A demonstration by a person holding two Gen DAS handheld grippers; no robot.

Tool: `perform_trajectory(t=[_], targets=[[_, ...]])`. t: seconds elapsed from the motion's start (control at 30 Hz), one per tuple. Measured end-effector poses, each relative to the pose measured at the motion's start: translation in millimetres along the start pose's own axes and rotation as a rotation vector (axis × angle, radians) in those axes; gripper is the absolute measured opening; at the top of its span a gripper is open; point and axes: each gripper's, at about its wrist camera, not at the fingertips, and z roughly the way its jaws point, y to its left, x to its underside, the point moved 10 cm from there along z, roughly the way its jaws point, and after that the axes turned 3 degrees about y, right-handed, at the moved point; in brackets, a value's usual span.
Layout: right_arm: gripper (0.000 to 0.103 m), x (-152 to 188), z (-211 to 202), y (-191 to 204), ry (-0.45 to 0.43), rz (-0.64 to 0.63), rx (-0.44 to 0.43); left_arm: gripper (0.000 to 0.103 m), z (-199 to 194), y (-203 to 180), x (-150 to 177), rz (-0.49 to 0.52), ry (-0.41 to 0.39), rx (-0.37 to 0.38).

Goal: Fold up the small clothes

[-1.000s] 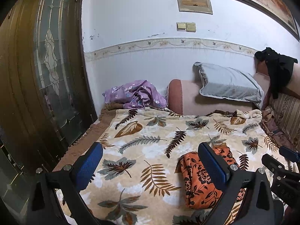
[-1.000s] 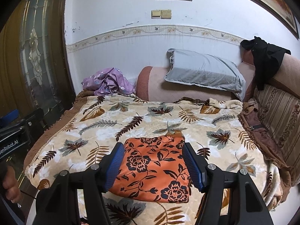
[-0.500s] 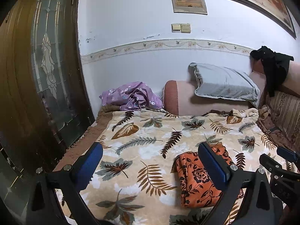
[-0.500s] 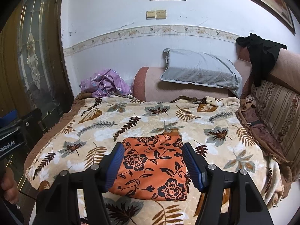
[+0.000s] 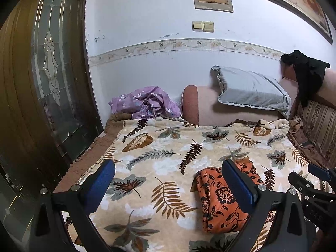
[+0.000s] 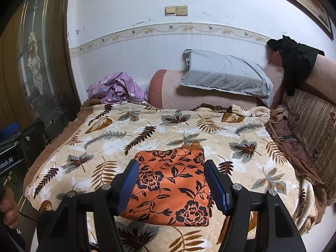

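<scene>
A folded orange garment with black flowers (image 6: 172, 187) lies flat on the leaf-patterned blanket (image 6: 126, 140) near the bed's front edge. My right gripper (image 6: 171, 166) hovers just above it, jaws open, blue pads either side of the cloth without pressing it. In the left wrist view the same orange garment (image 5: 218, 199) shows partly behind the right pad. My left gripper (image 5: 168, 178) stands wide open over bare blanket (image 5: 157, 151) to the garment's left, holding nothing. A crumpled purple flowered garment (image 5: 147, 103) (image 6: 117, 88) lies at the bed's far left corner.
A grey pillow (image 6: 226, 73) leans on a pink bolster (image 6: 166, 90) at the back. A black garment (image 6: 294, 56) hangs over the striped sofa back at right. A dark glazed door (image 5: 42, 84) stands close on the left. A person's hand (image 6: 8, 210) shows bottom left.
</scene>
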Motion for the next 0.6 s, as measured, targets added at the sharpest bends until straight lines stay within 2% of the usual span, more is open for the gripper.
perform_trajectory(t=[0.4, 0.6], targets=[[0.068, 1, -1, 4, 0.003, -0.019, 0.010, 0.101, 2, 2, 2, 0.000, 0.003, 0.015], [0.068, -3, 14, 8, 0.015, -0.037, -0.008, 0.101, 14, 1, -1, 0.001, 0.021, 0.010]])
